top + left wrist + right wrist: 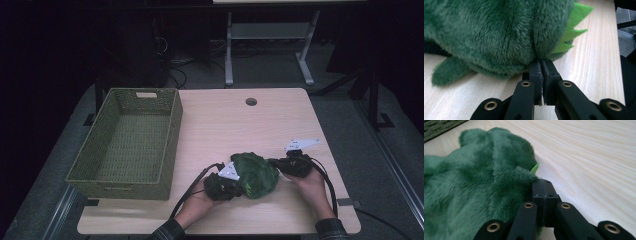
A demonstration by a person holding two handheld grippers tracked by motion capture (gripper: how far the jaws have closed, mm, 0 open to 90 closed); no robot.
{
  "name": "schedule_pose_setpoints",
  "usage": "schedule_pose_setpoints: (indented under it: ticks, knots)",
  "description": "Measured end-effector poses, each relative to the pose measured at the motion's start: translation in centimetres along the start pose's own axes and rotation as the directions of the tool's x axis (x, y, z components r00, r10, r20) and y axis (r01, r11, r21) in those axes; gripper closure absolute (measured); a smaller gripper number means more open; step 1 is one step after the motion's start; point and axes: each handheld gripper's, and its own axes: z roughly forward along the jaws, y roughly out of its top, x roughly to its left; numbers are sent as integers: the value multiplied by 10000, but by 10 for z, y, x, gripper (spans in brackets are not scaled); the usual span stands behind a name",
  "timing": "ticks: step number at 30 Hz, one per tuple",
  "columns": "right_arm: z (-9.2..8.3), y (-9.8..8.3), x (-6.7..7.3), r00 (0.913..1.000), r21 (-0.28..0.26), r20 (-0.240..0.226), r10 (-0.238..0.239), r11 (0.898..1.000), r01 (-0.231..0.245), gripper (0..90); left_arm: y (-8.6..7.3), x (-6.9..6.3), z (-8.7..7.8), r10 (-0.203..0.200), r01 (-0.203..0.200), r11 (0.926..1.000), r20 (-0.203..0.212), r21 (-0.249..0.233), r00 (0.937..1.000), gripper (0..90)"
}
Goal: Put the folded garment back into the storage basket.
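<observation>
A dark green plush toy with light green felt spikes lies on the wooden table near its front edge. My left gripper is at the toy's left side, held by a hand. In the left gripper view its jaws are shut and pinch the fur at the toy's lower edge. My right gripper is at the toy's right side. In the right gripper view it is shut on a fold of the plush. The toy rests on the table between both grippers.
A green woven basket stands on the left part of the table, with nothing visible inside. A round cable hole sits near the far edge. Black cables trail from both grippers toward the front. Table legs stand beyond.
</observation>
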Motion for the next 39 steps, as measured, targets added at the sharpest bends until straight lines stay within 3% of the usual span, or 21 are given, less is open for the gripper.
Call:
schedule_pose_setpoints:
  ticks: [12, 22, 25, 29, 32, 35, 39]
  knots:
    - [-7, -11, 13, 9996, 317, -239, -157, 9994, 164, 900, -10, 19, -18, -209, 205, 9998, -787, -66, 9967, 879]
    - [-9, -16, 36, 9978, 579, -401, -523, 9968, 546, 900, -17, 34, -28, -412, 400, 9991, -1505, -113, 9877, 879]
    - [-11, -19, 39, 9983, 793, -383, -443, 9957, 472, 900, -18, 37, -29, -448, 432, 9990, -1524, -138, 9873, 879]
    - [-15, -20, 39, 9988, 609, -290, -403, 9973, 420, 893, -17, 37, -33, -444, 419, 9989, -1497, -197, 9877, 875]
    - [-19, -22, 35, 9992, 339, -46, -392, 9987, 394, 836, -19, 37, -40, -463, 431, 9987, -1414, -256, 9889, 824]
    - [-26, -29, 30, 9993, 52, 380, -47, 10000, 45, 714, -20, 35, -45, -455, 403, 9985, -1452, -381, 9884, 737]
    - [-36, -42, 18, 9942, -100, 1078, 1, 9999, 10, 523, -19, 32, -52, -434, 392, 9987, -1356, -336, 9898, 583]
